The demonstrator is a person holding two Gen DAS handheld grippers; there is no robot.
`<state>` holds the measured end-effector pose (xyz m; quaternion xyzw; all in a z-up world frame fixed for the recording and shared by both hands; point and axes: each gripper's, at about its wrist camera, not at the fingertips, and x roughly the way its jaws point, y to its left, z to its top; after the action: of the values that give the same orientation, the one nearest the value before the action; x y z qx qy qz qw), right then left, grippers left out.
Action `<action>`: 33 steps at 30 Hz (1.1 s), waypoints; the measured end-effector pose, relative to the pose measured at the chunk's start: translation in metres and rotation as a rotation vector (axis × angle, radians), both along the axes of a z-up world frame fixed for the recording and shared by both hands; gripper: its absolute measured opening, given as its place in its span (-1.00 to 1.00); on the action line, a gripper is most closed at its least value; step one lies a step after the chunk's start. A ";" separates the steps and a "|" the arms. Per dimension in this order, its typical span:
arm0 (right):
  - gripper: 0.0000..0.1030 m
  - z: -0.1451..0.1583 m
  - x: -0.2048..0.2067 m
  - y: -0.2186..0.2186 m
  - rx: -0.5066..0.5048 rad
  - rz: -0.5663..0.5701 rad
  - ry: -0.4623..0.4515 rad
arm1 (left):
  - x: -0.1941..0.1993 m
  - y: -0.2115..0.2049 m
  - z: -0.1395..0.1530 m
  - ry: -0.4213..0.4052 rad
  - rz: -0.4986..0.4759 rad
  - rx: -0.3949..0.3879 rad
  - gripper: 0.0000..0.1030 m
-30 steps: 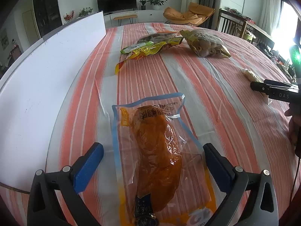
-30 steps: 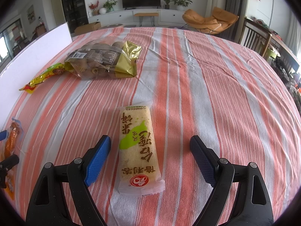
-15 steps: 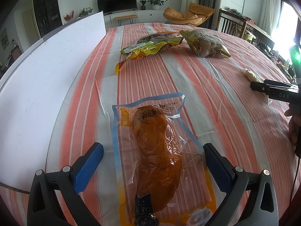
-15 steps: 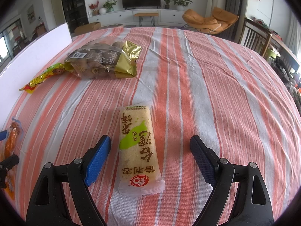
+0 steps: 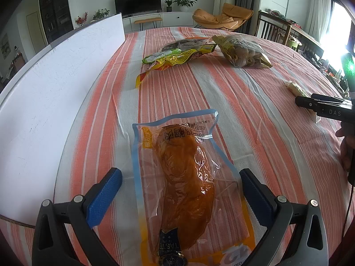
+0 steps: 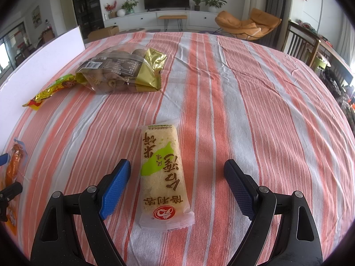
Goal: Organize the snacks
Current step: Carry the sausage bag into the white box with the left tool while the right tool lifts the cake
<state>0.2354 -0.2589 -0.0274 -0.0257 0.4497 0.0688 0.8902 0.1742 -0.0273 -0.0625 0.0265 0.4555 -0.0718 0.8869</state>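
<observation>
Seemingly at the outset, four snacks lie scattered on the striped tablecloth (image 6: 233, 84): left gripper (image 5: 180, 194) gapes over the orange pouch (image 5: 184, 181) near the white board (image 5: 55, 93) edge, right gripper (image 6: 177, 185) gapes over the rice cracker (image 6: 163, 173) mid-table, neither gripping.

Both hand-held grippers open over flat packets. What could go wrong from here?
1. The orange meat pouch lies flat on the striped cloth; the left hand-held gripper, closing, may pinch only loose film at the edges, or cloth.
2. The rice cracker packet sits nearer the blue pad than the centre of the right hand-held gripper, so it could get pushed or twist.
3. The cracker may crack if squeezed hard.
</observation>
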 end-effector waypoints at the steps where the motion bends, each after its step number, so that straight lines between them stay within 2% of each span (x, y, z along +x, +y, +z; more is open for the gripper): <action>1: 0.71 0.000 0.000 0.000 0.000 0.000 0.000 | 0.000 0.000 0.000 0.000 0.000 0.000 1.00; 10: 0.72 0.000 0.000 -0.001 0.002 0.000 0.001 | 0.000 0.000 0.000 0.001 -0.001 0.000 1.00; 14: 0.73 -0.003 0.001 0.000 0.004 0.002 0.002 | 0.007 0.002 0.004 0.080 -0.013 -0.003 0.98; 15: 0.75 -0.003 0.002 0.001 0.005 0.005 0.003 | 0.008 0.003 0.006 0.091 -0.012 -0.014 0.86; 16: 0.75 -0.003 0.005 0.001 0.001 0.013 0.021 | 0.009 0.005 0.009 0.085 -0.012 -0.019 0.58; 17: 0.75 -0.002 0.010 0.002 -0.003 0.017 0.064 | 0.011 0.005 0.010 0.084 -0.007 0.003 0.54; 19: 0.70 0.000 0.024 0.002 0.008 0.015 0.155 | 0.010 0.010 0.013 0.074 -0.011 -0.010 0.24; 20: 0.68 0.000 0.028 -0.001 0.023 0.011 0.182 | 0.010 0.015 0.015 0.073 -0.007 -0.028 0.16; 21: 0.51 0.001 0.033 0.000 0.025 0.006 0.217 | 0.008 0.020 0.018 0.068 0.000 -0.062 -0.02; 22: -0.24 0.003 0.036 0.003 -0.032 0.001 0.249 | 0.003 0.028 0.028 0.044 0.014 -0.119 -0.22; 23: -0.35 0.007 0.037 0.005 -0.044 0.013 0.261 | 0.000 0.034 0.034 0.040 0.032 -0.149 -0.23; 25: -0.39 0.012 0.036 0.005 0.014 -0.002 0.315 | -0.007 0.046 0.041 0.024 0.057 -0.224 -0.24; 26: -0.39 0.016 0.034 0.005 0.041 0.000 0.314 | -0.010 0.049 0.043 0.020 0.064 -0.248 -0.24; 30: -0.39 0.045 0.020 0.023 0.159 0.039 0.275 | -0.024 0.063 0.058 -0.008 0.090 -0.380 -0.25; 33: -0.39 0.078 0.013 0.057 0.251 0.106 0.235 | -0.031 0.085 0.086 -0.053 0.113 -0.490 -0.25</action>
<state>0.2488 -0.2020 0.0508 0.0704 0.5366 0.1736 0.8228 0.1428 0.0574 0.0233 -0.2130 0.4016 -0.1298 0.8812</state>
